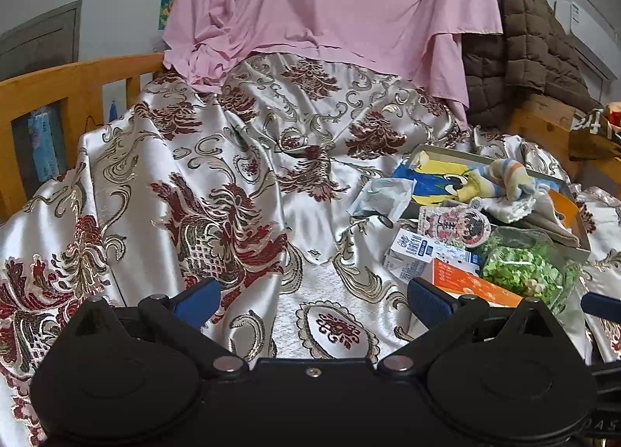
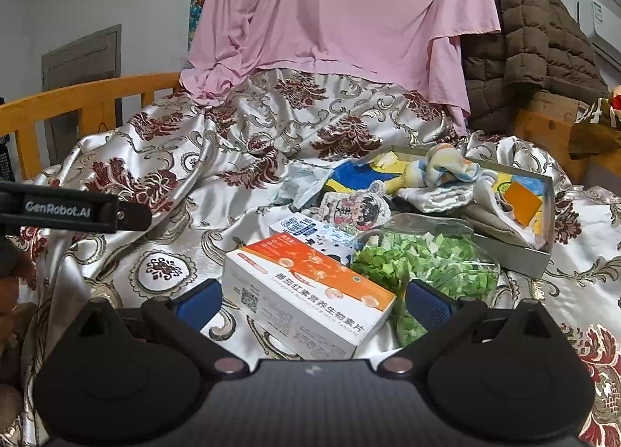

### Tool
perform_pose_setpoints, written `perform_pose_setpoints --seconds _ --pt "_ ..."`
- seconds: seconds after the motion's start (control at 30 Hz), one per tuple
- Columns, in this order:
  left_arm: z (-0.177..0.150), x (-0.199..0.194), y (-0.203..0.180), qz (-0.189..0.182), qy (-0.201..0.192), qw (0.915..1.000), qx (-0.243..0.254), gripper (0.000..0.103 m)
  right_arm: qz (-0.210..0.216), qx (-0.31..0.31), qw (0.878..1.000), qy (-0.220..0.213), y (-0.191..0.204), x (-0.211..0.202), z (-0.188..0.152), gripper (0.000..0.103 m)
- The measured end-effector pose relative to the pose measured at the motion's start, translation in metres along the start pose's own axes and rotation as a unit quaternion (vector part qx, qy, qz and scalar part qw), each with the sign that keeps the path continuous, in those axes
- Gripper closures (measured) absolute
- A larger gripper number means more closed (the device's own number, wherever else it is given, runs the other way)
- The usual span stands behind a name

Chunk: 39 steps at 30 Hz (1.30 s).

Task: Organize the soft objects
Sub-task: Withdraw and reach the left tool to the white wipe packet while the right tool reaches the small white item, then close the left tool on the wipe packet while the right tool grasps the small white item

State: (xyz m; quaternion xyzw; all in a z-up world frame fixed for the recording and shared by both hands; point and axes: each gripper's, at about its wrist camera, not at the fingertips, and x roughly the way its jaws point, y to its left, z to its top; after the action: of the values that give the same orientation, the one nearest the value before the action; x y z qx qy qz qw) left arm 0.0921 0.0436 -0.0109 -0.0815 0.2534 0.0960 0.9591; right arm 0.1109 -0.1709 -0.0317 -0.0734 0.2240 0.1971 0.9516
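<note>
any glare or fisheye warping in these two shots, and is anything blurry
Left wrist view: satin bedspread shows bright sheen patches, the orange bed rail bows from fisheye distortion, corners are vignetted dark. Right wrist view: the same sheen, the clear bag of green pieces glints, and print on the orange-and-white box stays sharp; no obvious motion blur.

bedspread (image 1: 240,160): silver satin, maroon and gold damask
sheet (image 1: 330,0): plain pink
jacket (image 2: 531,39): brown, quilted
box (image 2: 310,291): white, orange top
bag (image 2: 427,260): green pieces
sock (image 2: 442,167): blue, orange, white stripes
</note>
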Motion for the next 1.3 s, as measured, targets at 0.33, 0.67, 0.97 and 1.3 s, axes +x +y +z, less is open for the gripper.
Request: perform_pose_setpoints --seconds 0.33,0.67,0.97,1.3 --pt "0.017 0.009 -0.003 0.002 -0.002 0.9999 -0.017 0.001 0.005 0.015 1.000 -0.015 -0.007 0.009 0.010 0.000" --pt "0.045 0.051 -0.007 0.005 0.005 0.9987 -0.050 0.001 0.002 0.034 0.999 -0.039 -0.031 0.044 0.034 0.000" --pt "0.077 0.126 -0.018 -0.018 0.023 0.9990 -0.033 0.001 0.026 0.033 0.999 -0.032 -0.056 0.093 0.056 0.000" --pt "0.093 0.211 -0.049 -0.075 0.045 0.9948 0.053 0.001 0.057 0.002 0.998 -0.004 -0.073 0.150 0.074 0.000"
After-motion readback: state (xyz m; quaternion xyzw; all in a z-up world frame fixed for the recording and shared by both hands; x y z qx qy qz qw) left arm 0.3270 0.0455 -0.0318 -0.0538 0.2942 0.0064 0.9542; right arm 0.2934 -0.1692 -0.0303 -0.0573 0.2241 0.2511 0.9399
